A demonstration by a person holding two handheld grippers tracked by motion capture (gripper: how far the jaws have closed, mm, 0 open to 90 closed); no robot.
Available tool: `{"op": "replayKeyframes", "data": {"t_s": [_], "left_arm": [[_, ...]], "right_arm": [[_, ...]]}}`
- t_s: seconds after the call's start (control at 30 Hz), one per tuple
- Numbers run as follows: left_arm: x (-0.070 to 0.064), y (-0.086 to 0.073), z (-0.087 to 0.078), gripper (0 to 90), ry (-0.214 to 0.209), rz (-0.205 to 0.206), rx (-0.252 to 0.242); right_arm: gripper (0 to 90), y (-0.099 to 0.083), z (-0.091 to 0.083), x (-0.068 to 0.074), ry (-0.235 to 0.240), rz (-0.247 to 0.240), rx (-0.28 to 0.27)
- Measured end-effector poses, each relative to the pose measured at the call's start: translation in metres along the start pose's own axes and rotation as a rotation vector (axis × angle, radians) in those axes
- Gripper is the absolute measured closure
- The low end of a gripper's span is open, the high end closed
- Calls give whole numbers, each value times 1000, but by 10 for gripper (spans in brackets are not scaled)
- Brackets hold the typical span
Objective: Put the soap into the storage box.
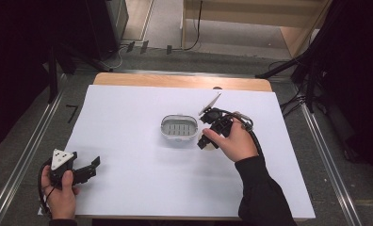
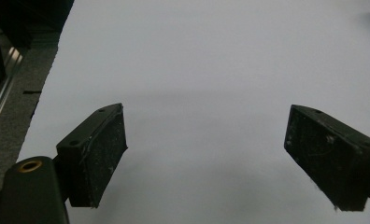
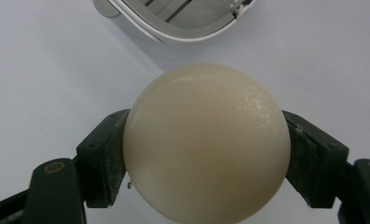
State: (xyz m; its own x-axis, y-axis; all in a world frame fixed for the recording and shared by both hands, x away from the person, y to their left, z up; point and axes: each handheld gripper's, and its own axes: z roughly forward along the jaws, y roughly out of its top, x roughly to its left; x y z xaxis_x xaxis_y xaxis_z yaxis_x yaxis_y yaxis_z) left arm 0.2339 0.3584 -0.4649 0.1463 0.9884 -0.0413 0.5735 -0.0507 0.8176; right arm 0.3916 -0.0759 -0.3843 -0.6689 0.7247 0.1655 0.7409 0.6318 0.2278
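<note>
A smooth cream-white egg (image 3: 206, 142) is clamped between the two black jaws of my right gripper (image 3: 206, 156), which is shut on it just above the white table cover. Just beyond the egg lies a grey-and-white oval slicer tray (image 3: 183, 18) with slotted ribs inside. In the high view the right gripper (image 1: 204, 142) sits at the right side of that tray (image 1: 178, 127), held by a hand in a dark sleeve. My left gripper (image 1: 91, 169) rests at the table's near left corner, with its jaws wide apart. Nothing is between the left gripper's (image 2: 211, 154) jaws but bare white cover.
The white cover (image 1: 142, 174) spans most of the wooden table (image 1: 175, 81). Grey carpet and metal rails (image 1: 29, 150) flank both sides. Black stands and cables (image 1: 312, 80) crowd the far right, beyond the table edge.
</note>
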Motion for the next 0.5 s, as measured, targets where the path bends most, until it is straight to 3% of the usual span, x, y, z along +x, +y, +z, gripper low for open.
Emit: {"op": "replayKeyframes", "data": {"t_s": [0.5], "left_arm": [[0,0,0,140,3,2,0]], "right_arm": [[243,26,-1,10,10,-22,9]]}}
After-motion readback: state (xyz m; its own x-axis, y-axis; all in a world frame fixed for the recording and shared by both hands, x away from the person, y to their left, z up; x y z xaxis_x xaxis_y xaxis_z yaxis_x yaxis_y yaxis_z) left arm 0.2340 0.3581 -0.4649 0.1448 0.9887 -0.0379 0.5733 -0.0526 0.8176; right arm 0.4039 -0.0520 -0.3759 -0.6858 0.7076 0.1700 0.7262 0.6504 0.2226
